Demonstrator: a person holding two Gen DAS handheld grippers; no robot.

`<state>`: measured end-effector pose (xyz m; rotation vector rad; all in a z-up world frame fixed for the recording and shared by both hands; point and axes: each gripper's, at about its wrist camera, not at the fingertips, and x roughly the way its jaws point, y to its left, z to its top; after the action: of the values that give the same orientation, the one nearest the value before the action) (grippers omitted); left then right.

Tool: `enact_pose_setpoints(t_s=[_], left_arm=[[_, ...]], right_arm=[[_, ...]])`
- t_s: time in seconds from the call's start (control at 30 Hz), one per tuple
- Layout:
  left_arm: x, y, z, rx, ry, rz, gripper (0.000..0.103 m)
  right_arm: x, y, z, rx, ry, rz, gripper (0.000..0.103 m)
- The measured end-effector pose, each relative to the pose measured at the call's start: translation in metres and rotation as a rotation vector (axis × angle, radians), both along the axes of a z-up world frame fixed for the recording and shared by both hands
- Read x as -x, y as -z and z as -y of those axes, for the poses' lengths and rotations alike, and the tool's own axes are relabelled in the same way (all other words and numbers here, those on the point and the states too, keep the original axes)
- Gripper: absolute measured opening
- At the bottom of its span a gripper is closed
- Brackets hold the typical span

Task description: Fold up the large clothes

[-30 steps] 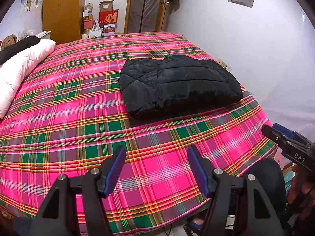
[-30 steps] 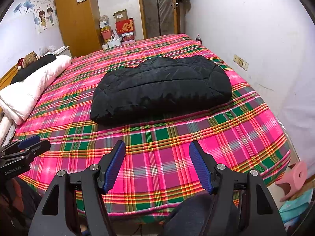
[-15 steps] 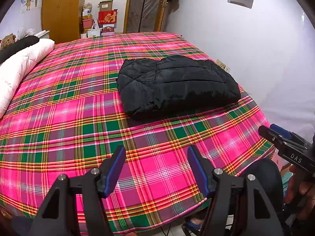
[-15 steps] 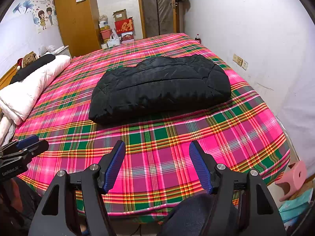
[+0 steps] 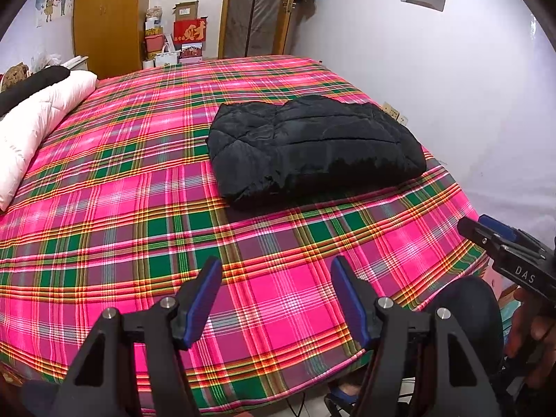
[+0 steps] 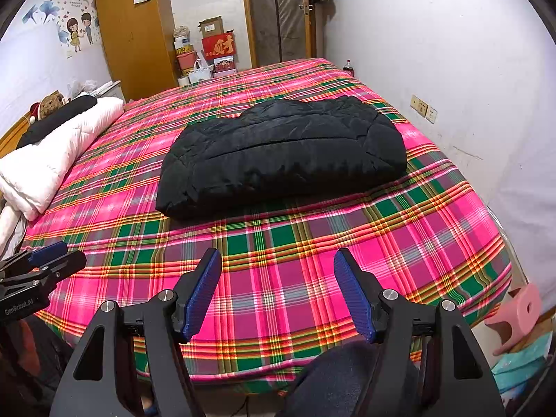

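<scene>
Looking from my left tool (image 5: pixel 276 292), its fingers stand apart with nothing between them, above the plaid bed (image 5: pixel 146 208). One black padded jacket (image 5: pixel 312 149) lies folded near the wall side.

From my right tool (image 6: pixel 278 285), fingers also apart and empty, the same single jacket (image 6: pixel 281 156) lies puffy, well apart from both tools.

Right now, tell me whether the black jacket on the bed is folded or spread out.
Folded. The black jacket lies as one compact, thick bundle on the plaid bed, with no sleeves spread out.
</scene>
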<state>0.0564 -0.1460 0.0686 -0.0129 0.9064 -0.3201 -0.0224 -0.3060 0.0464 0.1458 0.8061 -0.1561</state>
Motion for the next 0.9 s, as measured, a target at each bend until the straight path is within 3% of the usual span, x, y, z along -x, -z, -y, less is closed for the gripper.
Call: enact_pose_setpoints(t_s=[0.9], left_arm=[[0.0045,-0.0008,0.0066,-0.019,0.016,-0.002,0.067]], right_arm=[[0.0018,0.0007,0.0020,0.001,0.003,0.001,0.067]])
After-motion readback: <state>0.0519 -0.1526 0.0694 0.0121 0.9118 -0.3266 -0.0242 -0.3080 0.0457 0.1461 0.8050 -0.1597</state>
